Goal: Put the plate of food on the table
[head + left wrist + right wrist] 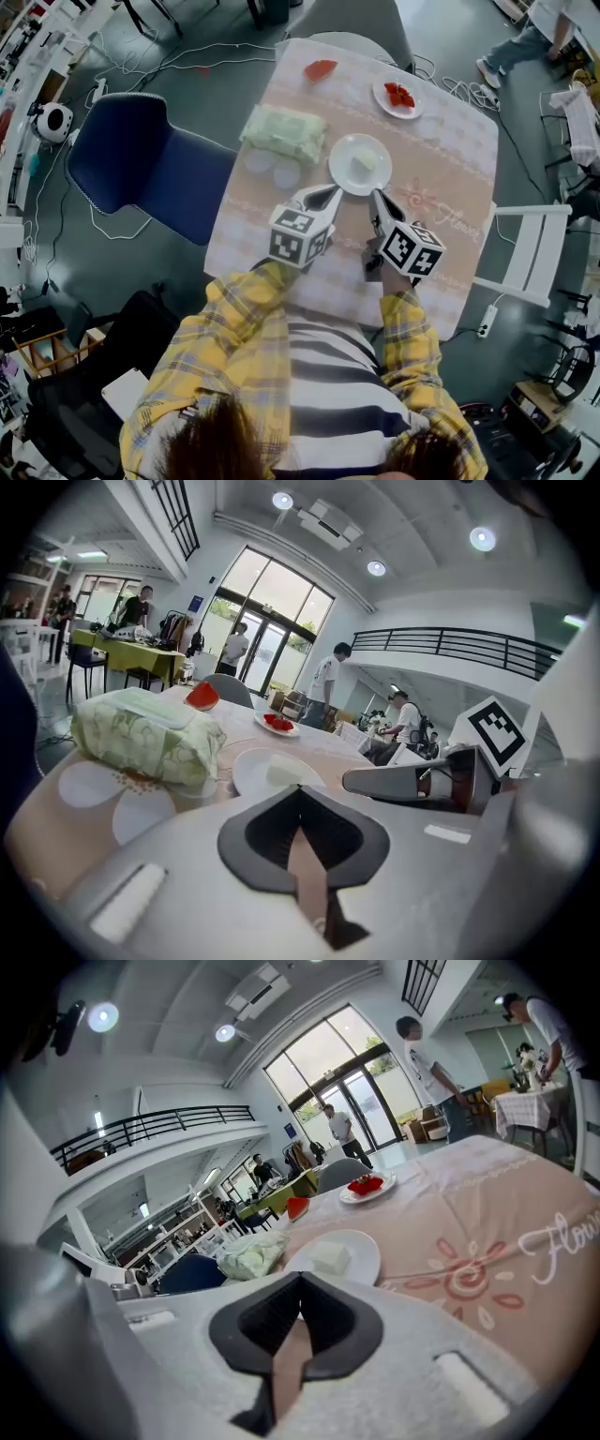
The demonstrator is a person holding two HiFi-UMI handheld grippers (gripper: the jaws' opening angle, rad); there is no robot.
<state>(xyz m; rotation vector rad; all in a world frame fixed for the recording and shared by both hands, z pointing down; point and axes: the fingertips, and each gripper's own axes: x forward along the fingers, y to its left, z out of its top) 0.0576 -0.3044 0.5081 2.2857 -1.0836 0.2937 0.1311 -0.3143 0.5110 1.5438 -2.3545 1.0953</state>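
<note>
A white plate [361,164] carrying a pale block of food [365,162] rests on the pink-clothed table [441,150]. My left gripper [335,190] is shut and holds nothing, its tips just short of the plate's near left rim. My right gripper [374,194] is also shut and holds nothing, by the near right rim. In the left gripper view the closed jaws [300,787] point at the plate [272,771], with the right gripper's finger [403,780] alongside. The right gripper view has its closed jaws [300,1277] just before the plate [342,1255].
A green tissue pack [284,133] and round white coasters [272,167] lie left of the plate. A small plate of red food [398,96] and a watermelon slice [320,69] sit farther back. A blue chair [141,159] stands left, a white chair [525,253] right.
</note>
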